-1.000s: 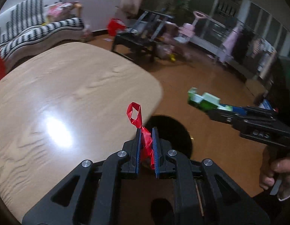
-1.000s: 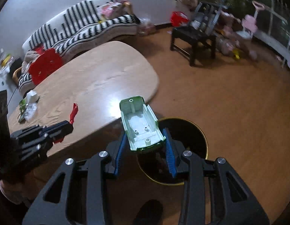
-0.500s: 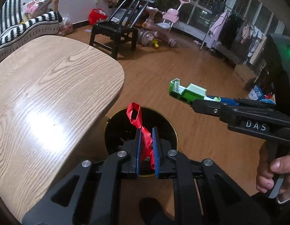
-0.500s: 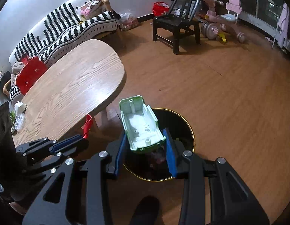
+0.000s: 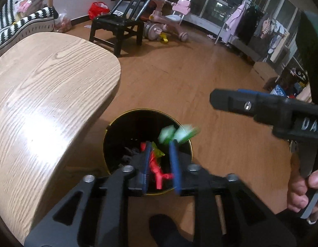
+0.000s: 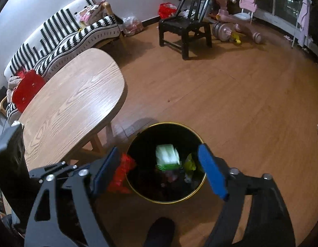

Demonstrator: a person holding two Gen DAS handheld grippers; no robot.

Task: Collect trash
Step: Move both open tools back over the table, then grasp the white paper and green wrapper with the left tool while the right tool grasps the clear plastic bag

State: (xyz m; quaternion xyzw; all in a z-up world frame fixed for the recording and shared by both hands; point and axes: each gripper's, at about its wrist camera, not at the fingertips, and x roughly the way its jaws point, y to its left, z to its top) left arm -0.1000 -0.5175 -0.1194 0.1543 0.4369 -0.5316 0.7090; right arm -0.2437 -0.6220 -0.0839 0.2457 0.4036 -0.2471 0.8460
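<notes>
Right gripper [image 6: 159, 164] has its jaws spread wide, nothing between them. Green plastic piece [image 6: 167, 156] (motion-blurred) sits lower center of the right wrist view, inside the bin [image 6: 201, 187] opening. Left gripper [image 5: 160, 164] has its jaws parted; red scrap [image 5: 156, 167] is loose between them, over the bin at bottom center. Wooden table [image 5: 45, 94] fills frame left.
</notes>
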